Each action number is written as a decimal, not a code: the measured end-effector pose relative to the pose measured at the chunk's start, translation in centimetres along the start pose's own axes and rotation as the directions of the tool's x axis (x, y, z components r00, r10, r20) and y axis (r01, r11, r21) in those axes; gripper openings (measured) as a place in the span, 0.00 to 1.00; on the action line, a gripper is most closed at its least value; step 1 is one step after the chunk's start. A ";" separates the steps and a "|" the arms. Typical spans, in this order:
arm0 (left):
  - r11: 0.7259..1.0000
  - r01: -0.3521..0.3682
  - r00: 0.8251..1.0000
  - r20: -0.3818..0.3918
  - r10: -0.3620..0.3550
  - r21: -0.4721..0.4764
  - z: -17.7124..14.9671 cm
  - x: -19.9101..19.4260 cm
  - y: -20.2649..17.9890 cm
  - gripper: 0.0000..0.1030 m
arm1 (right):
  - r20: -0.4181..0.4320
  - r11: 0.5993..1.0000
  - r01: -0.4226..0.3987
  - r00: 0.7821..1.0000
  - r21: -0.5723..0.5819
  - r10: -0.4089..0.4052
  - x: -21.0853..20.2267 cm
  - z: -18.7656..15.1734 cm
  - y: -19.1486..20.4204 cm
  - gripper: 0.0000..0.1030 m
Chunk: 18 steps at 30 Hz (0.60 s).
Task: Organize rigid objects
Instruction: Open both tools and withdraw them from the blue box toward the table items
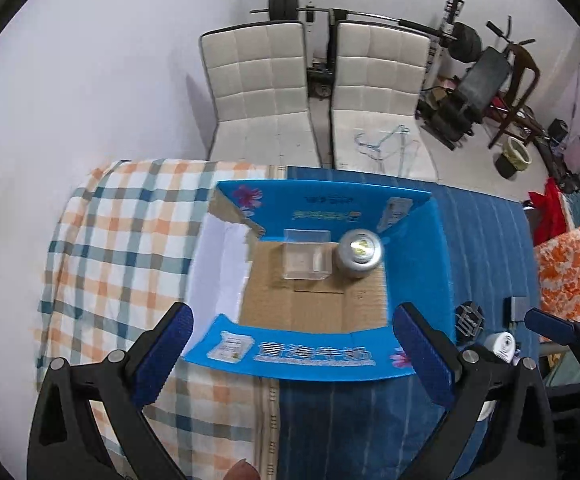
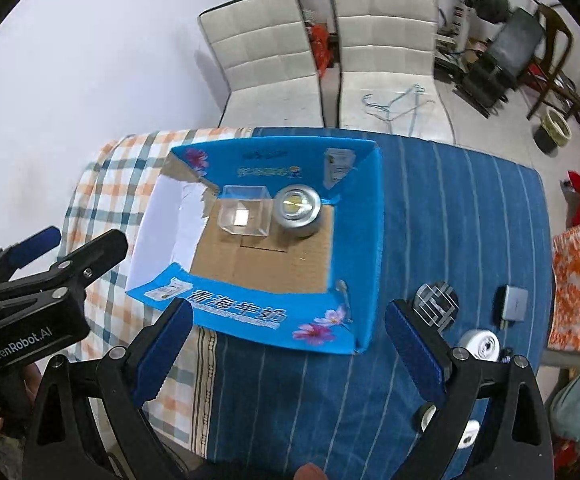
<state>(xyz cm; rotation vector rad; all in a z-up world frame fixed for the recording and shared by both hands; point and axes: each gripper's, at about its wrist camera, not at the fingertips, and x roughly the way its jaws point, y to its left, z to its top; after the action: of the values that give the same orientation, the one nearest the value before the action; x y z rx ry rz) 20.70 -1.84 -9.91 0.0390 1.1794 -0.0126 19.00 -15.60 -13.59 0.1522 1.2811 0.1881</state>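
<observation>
An open blue cardboard box (image 1: 413,264) (image 2: 361,220) lies on the table with its flaps spread. At its far side sit a clear plastic cube (image 1: 305,258) (image 2: 246,216) and a silver round tin (image 1: 358,254) (image 2: 297,210), side by side. My left gripper (image 1: 290,356) hovers open over the box's near flap, holding nothing. My right gripper (image 2: 286,356) is open and empty too, just in front of the box. To the right of the box lie a clear patterned block (image 1: 469,320) (image 2: 435,302), a grey square block (image 2: 513,302) and a white round object (image 1: 499,346) (image 2: 481,345).
The table (image 2: 429,208) carries a blue striped cloth on the right and a checked cloth (image 1: 122,240) on the left. Two white chairs (image 1: 258,80) (image 1: 381,80) stand behind it. An orange patterned fabric (image 1: 573,272) lies at the right edge. Gym gear fills the back right corner.
</observation>
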 end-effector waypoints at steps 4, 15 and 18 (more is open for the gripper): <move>0.998 0.049 0.999 -0.021 -0.049 0.040 -0.4 0.6 -4.1 1.00 | 0.027 0.993 0.036 0.999 0.109 -0.039 -1.3 -1.6 -5.7 0.96; 0.950 0.081 0.992 -0.113 -0.049 0.301 -2.6 7.4 -20.6 1.00 | -0.154 0.885 0.232 0.971 0.404 -0.185 5.6 -7.9 -24.8 0.96; 0.926 0.005 0.994 -0.103 0.036 0.376 -3.2 9.6 -23.2 1.00 | -0.242 0.855 0.232 0.962 0.463 -0.130 10.8 -9.7 -27.8 0.96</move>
<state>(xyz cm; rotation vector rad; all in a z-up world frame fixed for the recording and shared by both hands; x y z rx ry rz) 20.69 -24.79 -20.51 0.3932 1.2711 -0.2263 14.14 -40.23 -32.45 0.4535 1.5209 -0.2998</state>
